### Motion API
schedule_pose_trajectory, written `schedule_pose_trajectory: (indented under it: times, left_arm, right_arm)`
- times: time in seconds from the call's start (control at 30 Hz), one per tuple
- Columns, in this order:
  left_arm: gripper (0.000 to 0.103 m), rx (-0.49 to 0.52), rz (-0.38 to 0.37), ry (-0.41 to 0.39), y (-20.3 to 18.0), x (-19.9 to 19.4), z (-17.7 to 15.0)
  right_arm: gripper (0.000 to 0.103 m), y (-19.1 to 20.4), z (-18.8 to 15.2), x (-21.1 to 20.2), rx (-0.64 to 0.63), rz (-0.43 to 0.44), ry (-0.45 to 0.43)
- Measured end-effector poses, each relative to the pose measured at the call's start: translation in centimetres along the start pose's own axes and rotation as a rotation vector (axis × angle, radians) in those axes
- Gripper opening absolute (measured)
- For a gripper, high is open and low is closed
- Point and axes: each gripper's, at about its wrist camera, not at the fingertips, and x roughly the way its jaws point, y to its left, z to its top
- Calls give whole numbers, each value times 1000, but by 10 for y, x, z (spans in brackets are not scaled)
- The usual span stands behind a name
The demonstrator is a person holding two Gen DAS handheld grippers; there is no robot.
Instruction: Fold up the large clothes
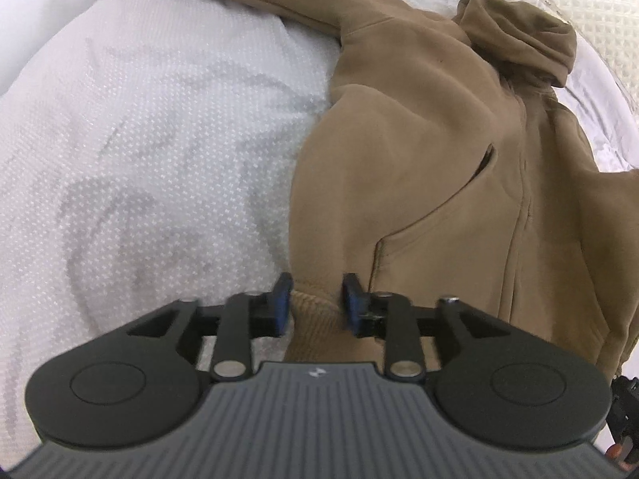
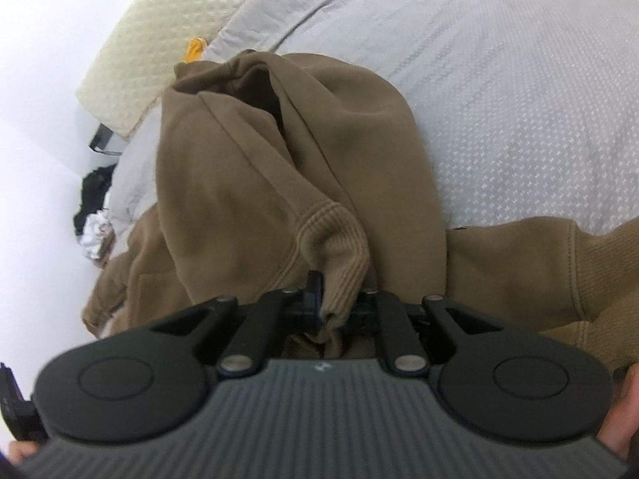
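A brown hoodie [image 1: 419,151] lies spread on the white bed [image 1: 159,139], hood away from me. My left gripper [image 1: 317,303] sits at the hem corner [image 1: 315,307], jaws apart, ribbed fabric between them but not pinched. My right gripper [image 2: 337,299] is clamped on the sleeve cuff [image 2: 339,255], the sleeve draped over the body. The hoodie's long axis runs straight ahead from both grippers, so I judge the next fold goes along it.
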Motion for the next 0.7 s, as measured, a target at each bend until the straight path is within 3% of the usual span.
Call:
schedule_pose_trajectory:
  times: [0.03, 0.07, 0.13, 0.2, 0.37, 0.7]
  left_arm:
    - [62, 17, 3, 8, -4, -2, -1]
    - [70, 29, 3, 21, -7, -3, -4]
    - [71, 55, -20, 43, -13, -11, -12]
    - [72, 79, -28, 36, -18, -22, -18]
    - [72, 171, -26, -66, -45, -55, -30]
    - [72, 354, -116, -265, -121, -93, -40]
  right_arm:
    - [12, 0, 0, -2, 4, 7, -2]
    - [12, 0, 0, -4, 2, 9, -6]
    - [14, 2, -1, -7, -9, 11, -15]
    - [24, 6, 2, -9, -9, 24, -22]
    - [74, 4, 5, -15, 33, 110, -39]
    - [78, 5, 10, -24, 40, 168, -59]
